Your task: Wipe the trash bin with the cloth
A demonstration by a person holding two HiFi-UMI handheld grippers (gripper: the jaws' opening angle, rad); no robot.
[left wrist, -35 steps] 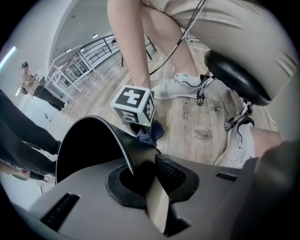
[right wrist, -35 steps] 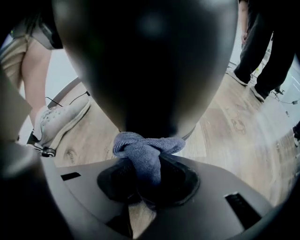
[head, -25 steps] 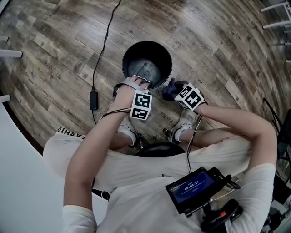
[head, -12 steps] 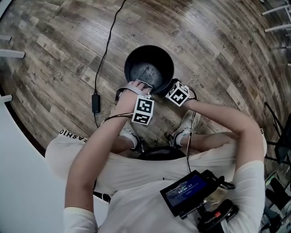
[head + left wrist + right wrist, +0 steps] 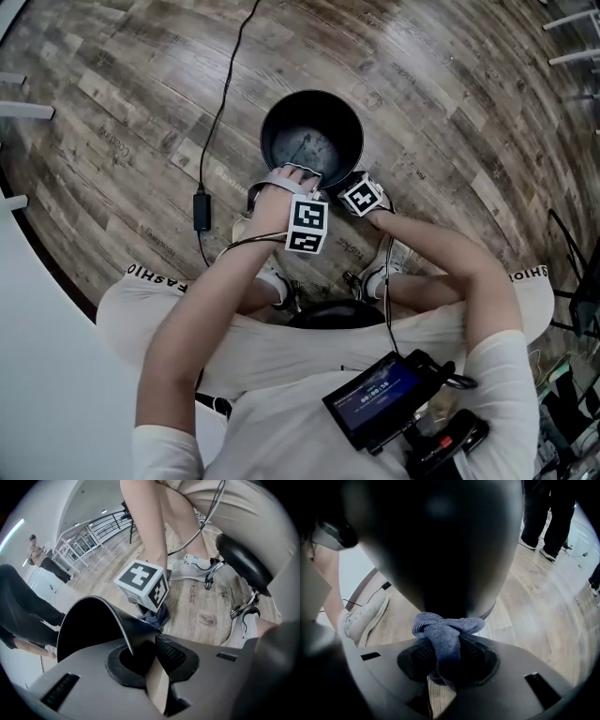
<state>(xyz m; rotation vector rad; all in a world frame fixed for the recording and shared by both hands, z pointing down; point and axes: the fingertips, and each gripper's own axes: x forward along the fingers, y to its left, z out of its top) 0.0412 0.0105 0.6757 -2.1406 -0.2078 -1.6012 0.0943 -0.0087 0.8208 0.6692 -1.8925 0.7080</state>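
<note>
The black trash bin (image 5: pixel 311 141) stands upright on the wooden floor. My left gripper (image 5: pixel 292 176) is shut on its near rim (image 5: pixel 117 620), one jaw inside the bin and one outside. My right gripper (image 5: pixel 361 195) is low beside the bin's near right side, with its marker cube (image 5: pixel 143 585) facing up. It is shut on a bunched blue-grey cloth (image 5: pixel 445 632), which presses against the bin's dark outer wall (image 5: pixel 440 541). A bit of the cloth (image 5: pixel 154 616) shows under the cube in the left gripper view. In the head view the cloth is hidden.
A black cable with an adapter (image 5: pixel 202 208) lies on the floor left of the bin. The person's white shoes (image 5: pixel 380 272) and a black seat (image 5: pixel 328 314) are just behind the grippers. Other people's legs (image 5: pixel 548 522) stand beyond the bin.
My right gripper has come down and in against the bin's outer wall, and the cloth has gone out of sight in the head view. The left gripper kept its hold on the rim.
</note>
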